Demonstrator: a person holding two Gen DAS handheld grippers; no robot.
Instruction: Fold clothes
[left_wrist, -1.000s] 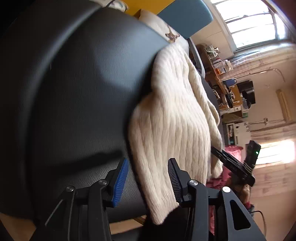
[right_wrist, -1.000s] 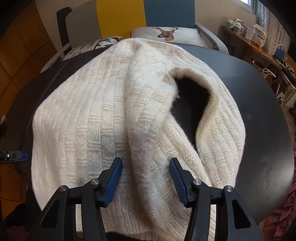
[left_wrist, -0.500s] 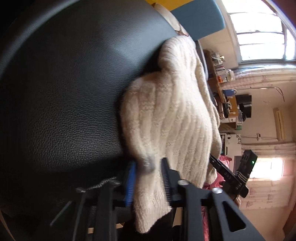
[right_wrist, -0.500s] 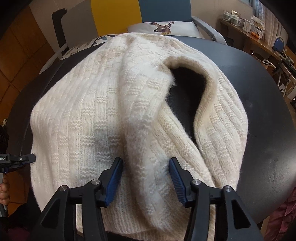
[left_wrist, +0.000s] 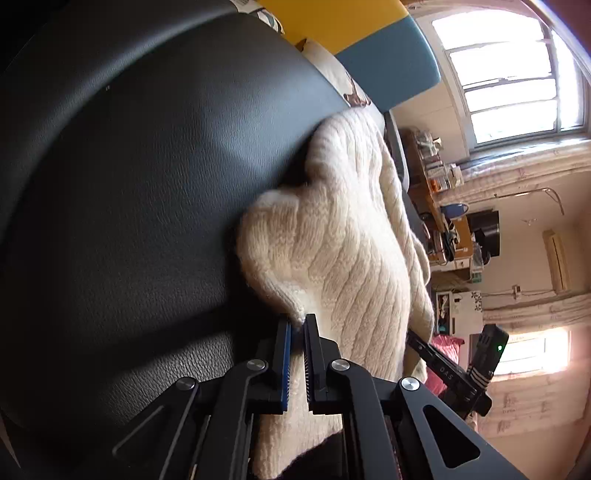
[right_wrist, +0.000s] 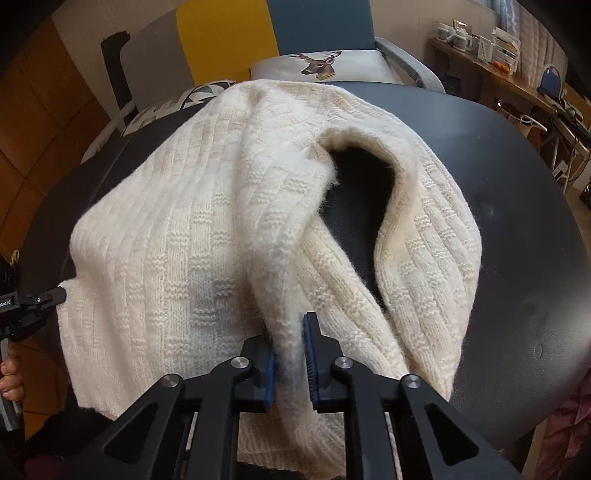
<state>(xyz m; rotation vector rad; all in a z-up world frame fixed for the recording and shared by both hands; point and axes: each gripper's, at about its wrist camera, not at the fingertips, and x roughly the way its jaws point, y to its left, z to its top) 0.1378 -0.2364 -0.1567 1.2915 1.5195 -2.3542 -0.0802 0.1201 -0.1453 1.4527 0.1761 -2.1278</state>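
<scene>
Between your left fingers (left_wrist: 297, 325) sits a pinch of the sweater (left_wrist: 343, 258), caught at the corner of its ribbed edge; those fingers are clenched on the knit, with only a thin strip of wool showing between the blue pads. Ahead of them the sweater bunches into a rounded lump and runs away to the upper right, while the bare black bench (left_wrist: 129, 184) spreads to the left of the fingers. Off to their right, beyond the hanging edge of the sweater, your right gripper (left_wrist: 458, 373) shows as a dark bar with a green light.

Your right fingers (right_wrist: 289, 332) are closing on a raised fold of the sweater (right_wrist: 166, 240), and the wool already fills the gap between the pads, pressed on both sides. That fold runs straight ahead from the fingers as a fuzzy ridge. To its right the collar gapes, and the dark bench (right_wrist: 517, 221) shows through the opening. To the left of the fingers the knit lies in a broad flat panel, and at its far left edge the tip of your left gripper (right_wrist: 55, 295) touches the sweater, with your hand (right_wrist: 11, 373) below it. Beyond the sweater, a deer cushion (right_wrist: 317, 64) rests on a chair.
</scene>
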